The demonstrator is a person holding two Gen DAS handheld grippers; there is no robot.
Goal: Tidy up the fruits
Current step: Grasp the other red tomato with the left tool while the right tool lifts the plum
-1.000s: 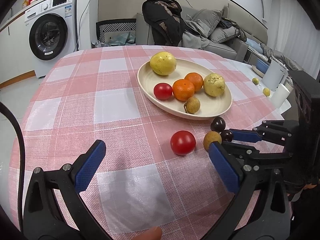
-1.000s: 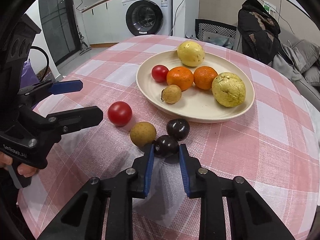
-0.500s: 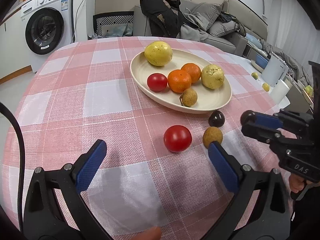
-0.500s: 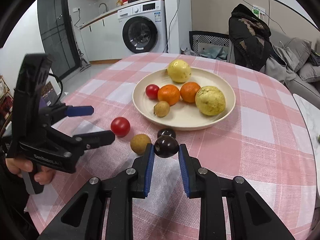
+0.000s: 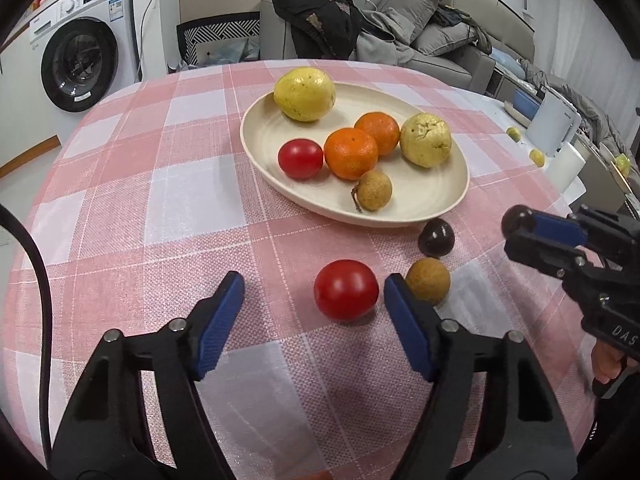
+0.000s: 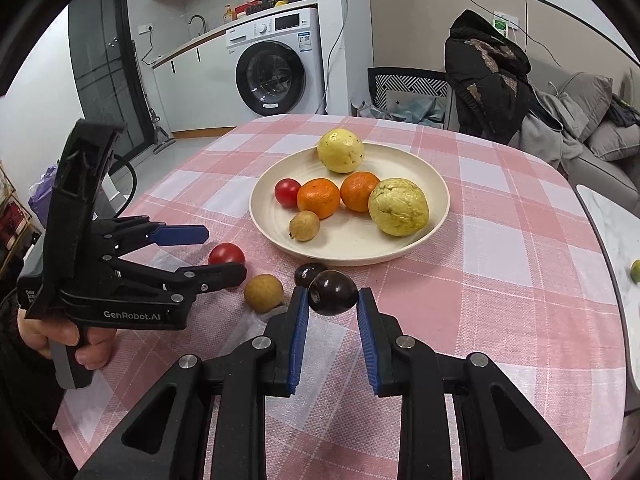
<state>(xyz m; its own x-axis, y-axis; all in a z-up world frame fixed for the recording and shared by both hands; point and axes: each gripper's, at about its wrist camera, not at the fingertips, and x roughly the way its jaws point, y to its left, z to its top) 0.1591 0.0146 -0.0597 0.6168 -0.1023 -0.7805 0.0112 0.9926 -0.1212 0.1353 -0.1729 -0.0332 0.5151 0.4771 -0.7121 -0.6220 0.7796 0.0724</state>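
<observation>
A loose red tomato point(image 5: 346, 295) lies on the pink checked cloth between the fingers of my left gripper point(image 5: 314, 282). Its jaws are closing and neither pad touches the tomato. A brown longan point(image 5: 428, 280) and a dark round fruit point(image 5: 436, 237) rest just right of it. My right gripper point(image 6: 333, 294) is shut on a second dark fruit point(image 6: 333, 293), held above the cloth in front of the cream plate point(image 6: 360, 250). The plate carries two yellow fruits, two oranges, a tomato and a longan. In the right wrist view, a hand holds the left gripper point(image 6: 224, 254) around the tomato.
A washing machine point(image 6: 280, 64) stands beyond the table's far left. A black jacket point(image 6: 484, 76) hangs on a chair and a grey sofa point(image 5: 440, 40) sits behind the table. A white side table point(image 5: 560, 160) with small fruits is at the right edge. A black cable point(image 5: 36, 272) runs at the left.
My left gripper came forward and down to the loose tomato, and its jaws narrowed around it. My right gripper lifted the dark fruit off the cloth.
</observation>
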